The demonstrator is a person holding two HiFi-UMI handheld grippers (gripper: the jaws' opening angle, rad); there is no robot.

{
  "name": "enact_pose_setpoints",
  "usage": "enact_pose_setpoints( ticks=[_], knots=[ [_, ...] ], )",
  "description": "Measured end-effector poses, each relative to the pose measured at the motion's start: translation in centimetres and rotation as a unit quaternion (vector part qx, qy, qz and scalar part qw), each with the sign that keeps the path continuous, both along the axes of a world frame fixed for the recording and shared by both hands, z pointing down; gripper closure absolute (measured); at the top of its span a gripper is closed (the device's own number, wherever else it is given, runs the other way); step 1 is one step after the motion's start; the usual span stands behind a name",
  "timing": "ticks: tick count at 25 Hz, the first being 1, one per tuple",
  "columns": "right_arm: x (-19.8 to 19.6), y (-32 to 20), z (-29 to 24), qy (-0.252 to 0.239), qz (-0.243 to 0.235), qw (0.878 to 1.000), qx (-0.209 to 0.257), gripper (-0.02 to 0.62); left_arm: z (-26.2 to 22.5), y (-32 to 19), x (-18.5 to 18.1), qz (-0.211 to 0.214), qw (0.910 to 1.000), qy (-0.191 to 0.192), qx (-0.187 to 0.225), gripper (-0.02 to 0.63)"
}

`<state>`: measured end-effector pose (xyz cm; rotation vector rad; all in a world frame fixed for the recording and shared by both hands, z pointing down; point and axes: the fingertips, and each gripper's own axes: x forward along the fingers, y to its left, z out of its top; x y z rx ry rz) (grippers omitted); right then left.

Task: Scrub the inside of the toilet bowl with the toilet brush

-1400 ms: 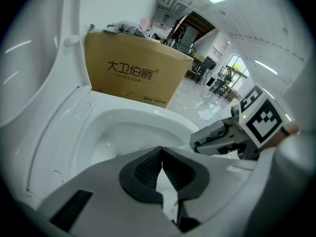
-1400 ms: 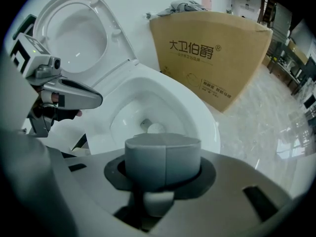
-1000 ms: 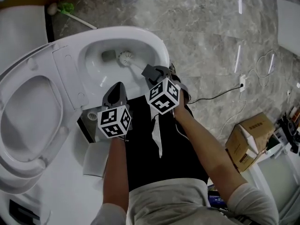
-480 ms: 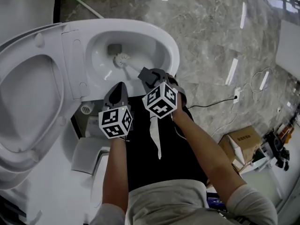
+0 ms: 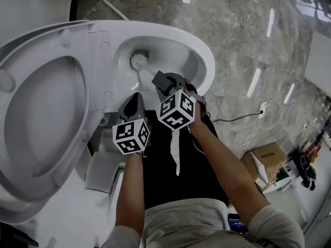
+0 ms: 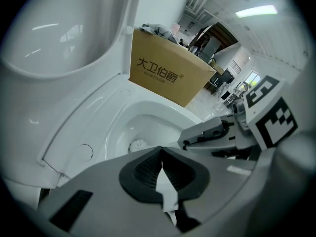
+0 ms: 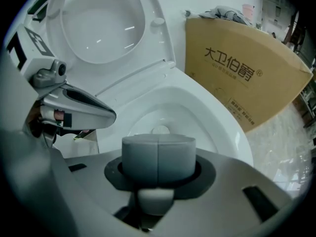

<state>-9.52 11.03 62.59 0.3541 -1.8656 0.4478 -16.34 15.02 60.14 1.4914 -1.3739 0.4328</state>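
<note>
The right gripper [image 5: 166, 80] is clamped on the grey butt of the toilet brush [image 7: 158, 157]. Its jaws close round it from both sides, so the handle runs straight ahead of them and down into the toilet bowl [image 5: 208, 63]. At the far end of that line, the brush head [image 5: 138, 61] now sits right at the dark outlet [image 5: 143, 52] in the deepest part of the bowl. A second ago it lay beside that opening, and half a second ago just short of it. The stroke has therefore travelled forward from the jaws, and I judge the scrubbing to be well under way (the head camera has also swung, so part of the apparent shift is only the view).

The left gripper [image 6: 160, 172] hangs just left of the working jaws, its pads drawn together and taking no part. A white sliver [image 6: 163, 184] shows in their seam. I cannot tell whether it is something thin pinched there or a pale surface behind.

In the right gripper view the butt blocks nearly all of the shaft and most of the head. Whether the bristles actually press the porcelain cannot be seen, the outlet is mostly covered, and no water can be made out. Farther left of both jaws the raised seat [image 5: 41, 118] is cut off by the frame. A cardboard box [image 7: 237, 78] stands beyond the bowl.
</note>
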Motion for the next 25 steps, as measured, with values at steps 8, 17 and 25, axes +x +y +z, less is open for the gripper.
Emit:
enact_pose_setpoints(
  ticks=[8,17,25],
  knots=[
    [1.2,-3.6,0.0,0.004,0.037,0.999,0.007,0.451,-0.3,-2.0,-0.2,0.025,0.9997,0.002,0.008,0.595],
    [7.0,-4.6,-0.4,-0.004,0.078,0.997,0.012,0.451,-0.5,-2.7,3.6,0.052,0.9986,-0.005,0.007,0.595],
    [12.6,-4.0,-0.7,-0.010,0.100,0.995,0.003,0.449,-0.9,-2.9,8.3,0.077,0.9969,-0.016,0.006,0.595]
  ],
)
